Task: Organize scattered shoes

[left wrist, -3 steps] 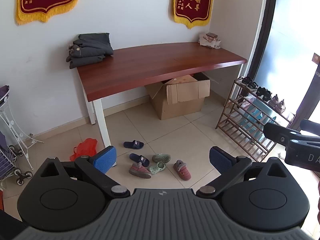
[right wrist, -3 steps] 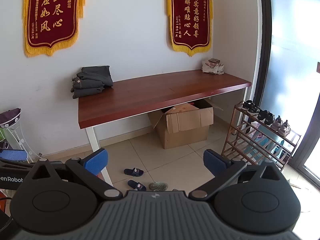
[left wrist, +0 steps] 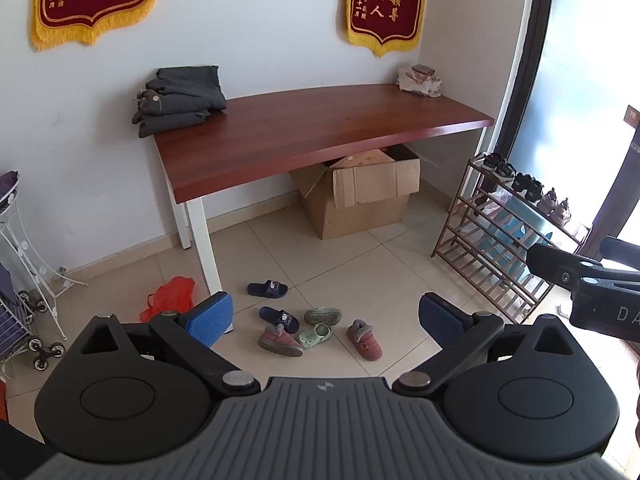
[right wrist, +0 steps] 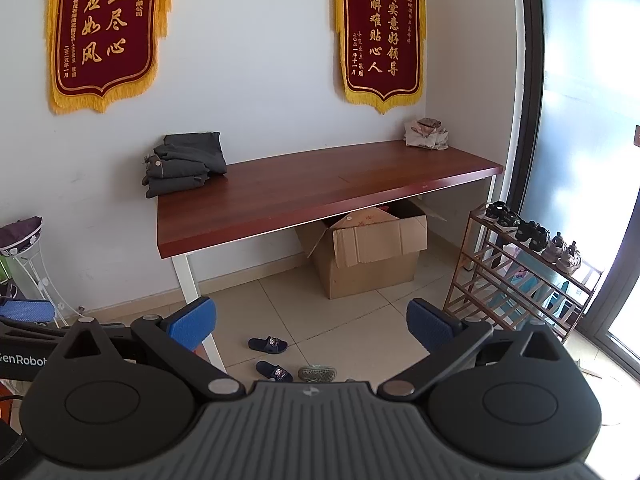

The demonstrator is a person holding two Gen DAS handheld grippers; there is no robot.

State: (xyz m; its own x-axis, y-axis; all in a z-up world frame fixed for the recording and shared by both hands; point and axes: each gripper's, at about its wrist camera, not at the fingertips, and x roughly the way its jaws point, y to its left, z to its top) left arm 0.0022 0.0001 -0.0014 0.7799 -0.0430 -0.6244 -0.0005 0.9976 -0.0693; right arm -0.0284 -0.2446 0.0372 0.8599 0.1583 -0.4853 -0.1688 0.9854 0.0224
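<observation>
Several shoes lie scattered on the tiled floor near the desk leg: two navy slippers [left wrist: 267, 289] [left wrist: 279, 319], a green clog upright [left wrist: 316, 335] and one sole-up [left wrist: 323, 315], and two pink fleece shoes [left wrist: 279, 341] [left wrist: 364, 339]. The navy slippers [right wrist: 267, 344] and the sole-up clog [right wrist: 317, 373] also show in the right wrist view. A wooden shoe rack [left wrist: 500, 236] [right wrist: 516, 276] stands at the right with several shoes on its top shelf. My left gripper [left wrist: 326, 316] is open and empty, high above the shoes. My right gripper [right wrist: 312, 322] is open and empty.
A red-brown desk [left wrist: 320, 136] with white legs holds folded dark clothes [left wrist: 178, 98]. An open cardboard box [left wrist: 360, 196] sits under it. A red plastic bag [left wrist: 170, 296] lies left of the desk leg. A white wire stand [left wrist: 24, 256] is at the left. A glass door is right.
</observation>
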